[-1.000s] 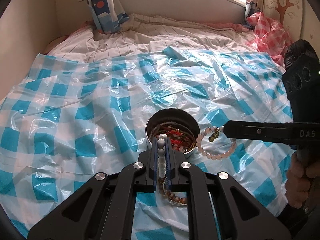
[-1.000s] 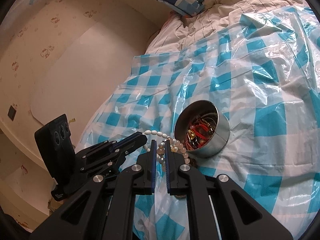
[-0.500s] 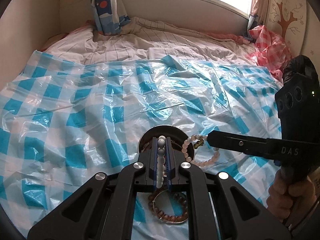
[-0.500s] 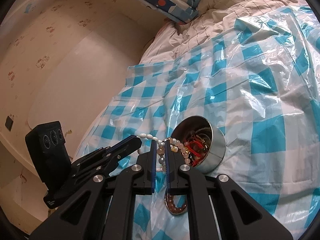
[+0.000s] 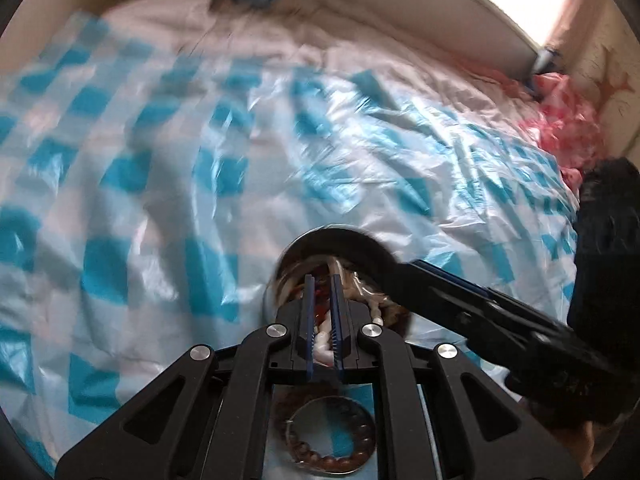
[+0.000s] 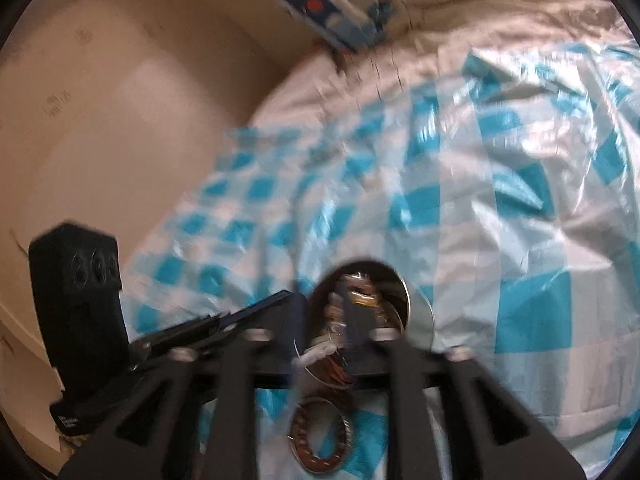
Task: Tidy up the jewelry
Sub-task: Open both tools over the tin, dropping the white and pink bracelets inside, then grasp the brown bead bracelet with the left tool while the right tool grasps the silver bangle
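A round metal tin (image 5: 332, 240) with red and gold jewelry stands on the blue-checked plastic sheet; it also shows in the right wrist view (image 6: 416, 312). My left gripper (image 5: 322, 280) is over the tin, jaws slightly apart, with white beads (image 5: 324, 338) between the pads. My right gripper (image 6: 320, 308) is blurred at the tin's rim; pale beads (image 6: 316, 354) hang by it. In the left wrist view the right gripper (image 5: 400, 270) reaches in from the right. A brown bead bracelet with a silver ring (image 5: 332, 436) lies on the sheet below, also in the right wrist view (image 6: 318, 434).
The blue-checked plastic sheet (image 5: 160, 200) covers a bed with a striped quilt (image 5: 304, 40) behind. A pink checked cloth (image 5: 568, 120) lies at the far right by the wall. A wall (image 6: 120, 120) borders the bed's left side.
Both grippers moved down and forward onto the tin with the beaded strands. The left gripper's white beads slid back between the pads. Both views are now motion-blurred.
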The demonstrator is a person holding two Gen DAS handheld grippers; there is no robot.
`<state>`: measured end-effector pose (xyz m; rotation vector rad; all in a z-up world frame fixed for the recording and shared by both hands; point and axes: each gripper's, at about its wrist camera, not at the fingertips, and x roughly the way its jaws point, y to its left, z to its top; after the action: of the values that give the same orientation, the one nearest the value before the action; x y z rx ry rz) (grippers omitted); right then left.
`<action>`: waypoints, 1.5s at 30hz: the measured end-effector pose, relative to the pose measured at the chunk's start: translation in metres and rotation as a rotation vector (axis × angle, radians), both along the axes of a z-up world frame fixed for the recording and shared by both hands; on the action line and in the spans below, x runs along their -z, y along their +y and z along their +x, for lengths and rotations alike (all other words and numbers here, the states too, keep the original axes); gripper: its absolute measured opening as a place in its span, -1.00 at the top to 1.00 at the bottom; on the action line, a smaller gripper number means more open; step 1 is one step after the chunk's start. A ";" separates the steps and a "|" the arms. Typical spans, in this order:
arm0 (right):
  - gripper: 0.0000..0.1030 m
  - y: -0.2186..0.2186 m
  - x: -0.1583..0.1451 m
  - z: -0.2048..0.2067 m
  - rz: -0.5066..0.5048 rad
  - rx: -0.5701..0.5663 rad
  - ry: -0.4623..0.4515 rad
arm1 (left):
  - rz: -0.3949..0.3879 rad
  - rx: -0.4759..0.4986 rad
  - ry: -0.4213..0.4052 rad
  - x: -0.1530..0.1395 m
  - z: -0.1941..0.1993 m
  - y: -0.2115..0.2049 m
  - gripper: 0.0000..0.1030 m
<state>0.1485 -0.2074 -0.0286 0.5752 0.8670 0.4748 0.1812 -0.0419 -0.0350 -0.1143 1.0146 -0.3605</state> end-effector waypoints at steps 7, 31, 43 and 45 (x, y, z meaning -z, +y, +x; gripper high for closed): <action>0.32 -0.004 0.007 -0.003 -0.015 0.006 0.017 | 0.011 -0.065 -0.019 -0.005 -0.005 0.027 0.57; 0.71 0.055 0.046 -0.051 -0.391 -0.252 0.111 | 0.201 0.084 0.048 0.022 -0.039 0.034 0.34; 0.86 0.034 0.026 -0.068 -0.405 -0.241 0.079 | 0.232 0.173 0.028 0.026 -0.048 0.016 0.30; 0.86 0.025 0.026 -0.069 -0.429 -0.219 0.084 | 0.308 0.217 0.013 0.034 -0.054 0.002 0.30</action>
<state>0.0797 -0.1821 -0.0545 0.1070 1.0818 0.4468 0.1267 -0.0404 -0.0689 0.2738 1.0869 -0.3964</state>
